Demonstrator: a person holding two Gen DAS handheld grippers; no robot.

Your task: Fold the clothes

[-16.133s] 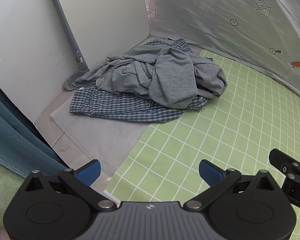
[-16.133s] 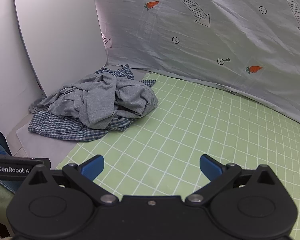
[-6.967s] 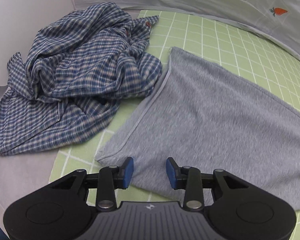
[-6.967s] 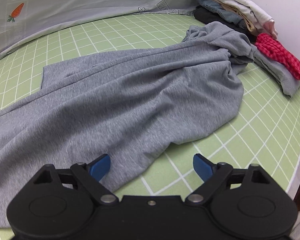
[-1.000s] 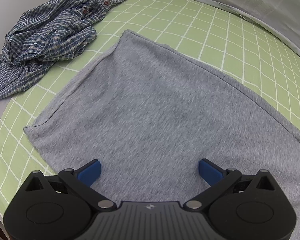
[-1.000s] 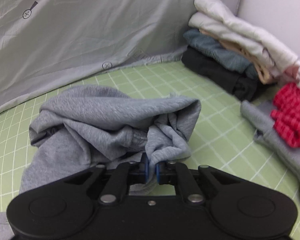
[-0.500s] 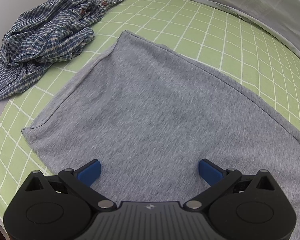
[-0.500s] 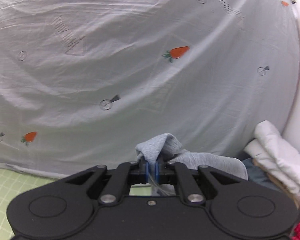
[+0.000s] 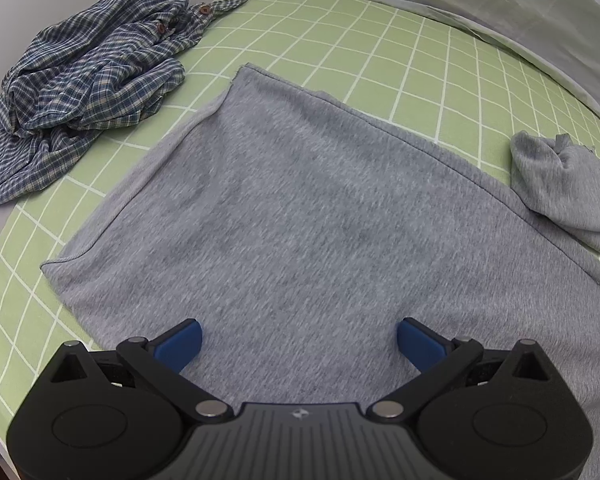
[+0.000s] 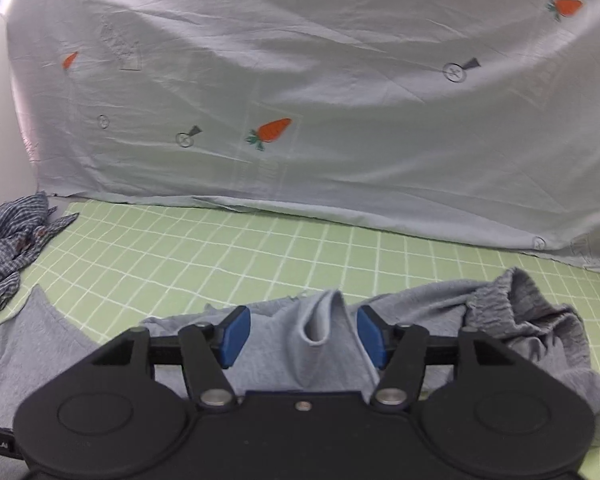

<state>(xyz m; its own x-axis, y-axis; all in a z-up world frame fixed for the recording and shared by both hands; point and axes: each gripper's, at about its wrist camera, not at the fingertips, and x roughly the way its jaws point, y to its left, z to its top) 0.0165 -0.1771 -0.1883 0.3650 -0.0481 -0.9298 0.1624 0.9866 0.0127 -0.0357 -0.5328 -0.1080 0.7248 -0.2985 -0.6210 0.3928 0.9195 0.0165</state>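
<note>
The left tongs [image 9: 299, 340] stand wide apart with nothing between their blue pads, hovering over the near part of a grey knit garment [image 9: 300, 200] that lies spread flat on the green checked mat [image 9: 380, 48] covering the worktop. The garment's hemmed edge runs along its left side, from a far corner near the plaid shirt down to a near corner close to the worktop's left edge. Toward the right edge of the worktop the same grey cloth is bunched into a rumpled heap [image 9: 564, 184], which rests on the mat just beside the flat part.

The right tongs [image 10: 303, 336] are partly open, their pads on either side of an upright fold of the grey garment [image 10: 324, 344]; the fold stands in the gap, and whether either pad touches it cannot be told. To the right of these tongs the cloth piles up in gathers, with a ribbed band [image 10: 496, 300] showing at the top of the pile.

A blue plaid button shirt [image 9: 88, 76] lies crumpled at the far left corner of the worktop, close to the grey garment's far corner but apart from it. A pale grey sheet printed with carrots [image 10: 300, 100] hangs along the worktop's far edge.
</note>
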